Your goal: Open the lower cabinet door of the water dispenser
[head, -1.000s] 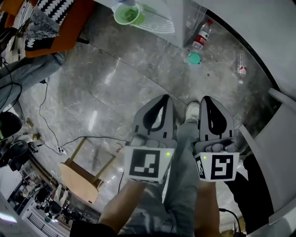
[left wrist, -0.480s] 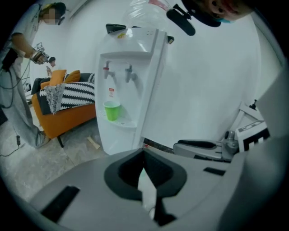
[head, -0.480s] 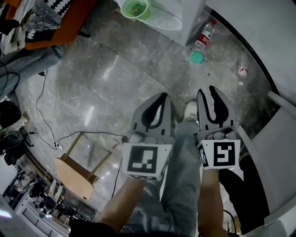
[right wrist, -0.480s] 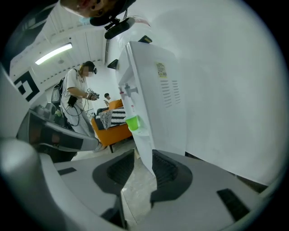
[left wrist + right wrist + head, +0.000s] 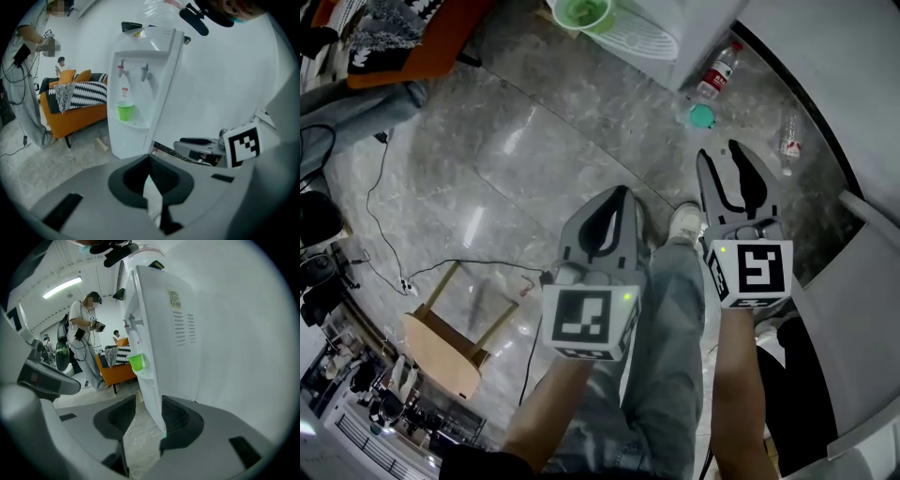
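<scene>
The dispenser (image 5: 140, 84) stands upright on the floor (image 5: 534, 159), against a white wall, well ahead of both grippers. Its lower door (image 5: 129, 143) is the front panel below the drip tray and appears shut; no handle can be made out. A green cup (image 5: 124, 111) is seated on the tray under the two taps.

The left gripper (image 5: 623, 192) is held over the floor, angled downward, with its jaw tips together and nothing between them. The right gripper (image 5: 722, 155) is held beside it, nearer the dispenser's side. Its jaws have just been opening and are now partly apart. Nothing is gripped: only floor and the dispenser's lower corner, farther off, are seen through the gap. Neither gripper touches the dispenser.

A white shoe (image 5: 685, 223) of the wearer is located below and between the grippers. A red-labelled bottle (image 5: 713, 70) and a teal cap (image 5: 702, 116) lie on the floor by the dispenser's side. A clear bottle (image 5: 788, 134) lies farther right, near the wall. The floor in front of the door is unobstructed.

To the left, an orange sofa (image 5: 77, 110) is placed beside the dispenser. A cable (image 5: 389, 220) and a wooden stool (image 5: 442, 349) are found well apart from it. A person (image 5: 84, 333) stands near the sofa.
</scene>
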Motion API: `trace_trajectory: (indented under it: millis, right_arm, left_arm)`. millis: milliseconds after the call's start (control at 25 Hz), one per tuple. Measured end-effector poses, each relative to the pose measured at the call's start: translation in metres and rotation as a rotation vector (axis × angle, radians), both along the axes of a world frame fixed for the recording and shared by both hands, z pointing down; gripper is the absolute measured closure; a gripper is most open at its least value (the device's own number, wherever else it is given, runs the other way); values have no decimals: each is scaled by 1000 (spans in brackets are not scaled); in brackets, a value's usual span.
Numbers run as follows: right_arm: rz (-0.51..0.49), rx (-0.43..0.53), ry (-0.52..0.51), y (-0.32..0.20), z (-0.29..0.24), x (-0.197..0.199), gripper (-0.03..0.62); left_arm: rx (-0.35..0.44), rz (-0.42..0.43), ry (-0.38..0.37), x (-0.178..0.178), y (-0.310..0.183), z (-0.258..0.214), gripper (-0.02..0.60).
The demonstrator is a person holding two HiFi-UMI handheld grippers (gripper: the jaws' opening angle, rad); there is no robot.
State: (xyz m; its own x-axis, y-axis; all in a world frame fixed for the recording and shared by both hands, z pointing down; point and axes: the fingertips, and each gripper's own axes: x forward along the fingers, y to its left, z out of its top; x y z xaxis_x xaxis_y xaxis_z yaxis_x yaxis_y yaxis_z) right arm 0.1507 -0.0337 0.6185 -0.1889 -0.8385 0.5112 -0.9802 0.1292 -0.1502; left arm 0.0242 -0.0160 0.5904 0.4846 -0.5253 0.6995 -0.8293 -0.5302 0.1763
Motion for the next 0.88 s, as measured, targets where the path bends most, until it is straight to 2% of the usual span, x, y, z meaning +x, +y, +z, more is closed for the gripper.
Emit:
trace_trajectory:
  millis: [280,760,880]
  right_arm:
    - [-66,-26,25,-29,28,0,364]
    - [-161,-70,71,-65,73,0,332]
    - [-153,-88,57,-72,81,4,329]
  left_arm:
    - [-18,11,7,1,7,5,571]
    - [-58,11,7,4,15,16,571]
    - [-58,21,12,7,16,16,571]
